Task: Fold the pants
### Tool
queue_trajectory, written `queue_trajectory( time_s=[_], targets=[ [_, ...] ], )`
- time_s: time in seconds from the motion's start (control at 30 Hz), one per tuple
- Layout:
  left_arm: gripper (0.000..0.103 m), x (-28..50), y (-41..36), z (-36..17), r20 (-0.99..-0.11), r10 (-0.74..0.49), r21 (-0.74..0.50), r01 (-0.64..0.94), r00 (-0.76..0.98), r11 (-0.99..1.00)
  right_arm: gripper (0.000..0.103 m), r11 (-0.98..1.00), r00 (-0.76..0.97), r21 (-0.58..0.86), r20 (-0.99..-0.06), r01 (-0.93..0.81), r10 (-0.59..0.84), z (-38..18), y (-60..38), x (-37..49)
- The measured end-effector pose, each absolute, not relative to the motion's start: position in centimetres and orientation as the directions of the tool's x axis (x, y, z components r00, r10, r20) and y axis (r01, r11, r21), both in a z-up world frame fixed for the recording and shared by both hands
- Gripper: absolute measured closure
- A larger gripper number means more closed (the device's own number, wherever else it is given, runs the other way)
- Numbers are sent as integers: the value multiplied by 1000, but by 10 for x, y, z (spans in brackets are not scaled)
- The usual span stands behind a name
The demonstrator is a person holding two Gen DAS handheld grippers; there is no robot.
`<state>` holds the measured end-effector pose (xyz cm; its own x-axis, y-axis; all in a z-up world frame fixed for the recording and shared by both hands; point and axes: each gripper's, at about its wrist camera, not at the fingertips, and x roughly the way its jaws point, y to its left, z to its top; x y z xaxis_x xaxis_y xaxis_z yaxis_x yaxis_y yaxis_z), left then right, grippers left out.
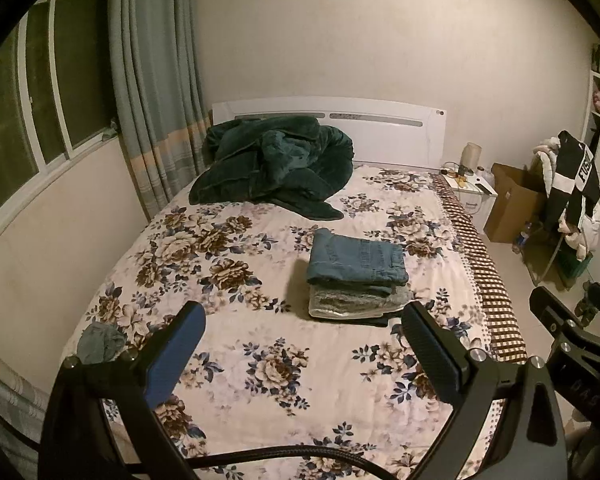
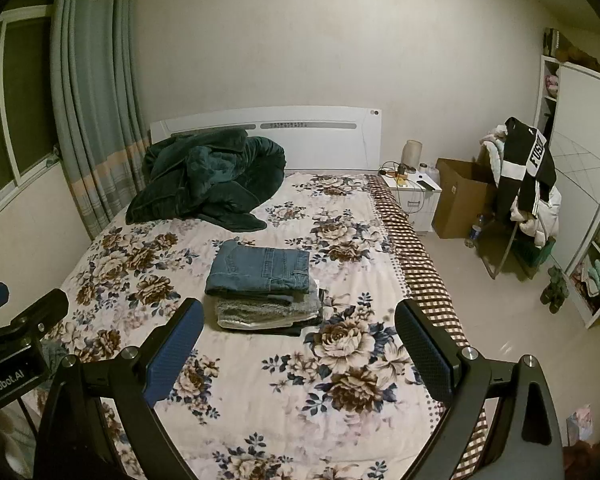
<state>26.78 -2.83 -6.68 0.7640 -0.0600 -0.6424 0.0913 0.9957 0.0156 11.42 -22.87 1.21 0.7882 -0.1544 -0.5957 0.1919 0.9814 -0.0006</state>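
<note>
A stack of folded clothes lies in the middle of the floral bed point(image 1: 260, 360), with folded blue jeans point(image 1: 356, 260) on top; the jeans also show in the right wrist view point(image 2: 260, 268). My left gripper point(image 1: 304, 344) is open and empty, held above the near part of the bed, short of the stack. My right gripper point(image 2: 298, 340) is open and empty, also short of the stack. A small blue-grey garment point(image 1: 100, 342) lies crumpled at the bed's left edge.
A dark green blanket point(image 1: 272, 164) is heaped at the head of the bed by the white headboard point(image 1: 380, 120). A nightstand point(image 2: 414, 196), a cardboard box point(image 2: 460, 200) and a chair piled with clothes point(image 2: 528, 184) stand to the right. Curtains point(image 1: 156, 80) hang at left.
</note>
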Motion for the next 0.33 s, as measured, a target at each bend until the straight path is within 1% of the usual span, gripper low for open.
queue_trajectory(
  time_s=[0.33],
  targets=[
    [3,265,-30,-66,-630,-44,29,80,775,996,5,981,787,0,-596,194,-155,9,-227,112]
  ],
)
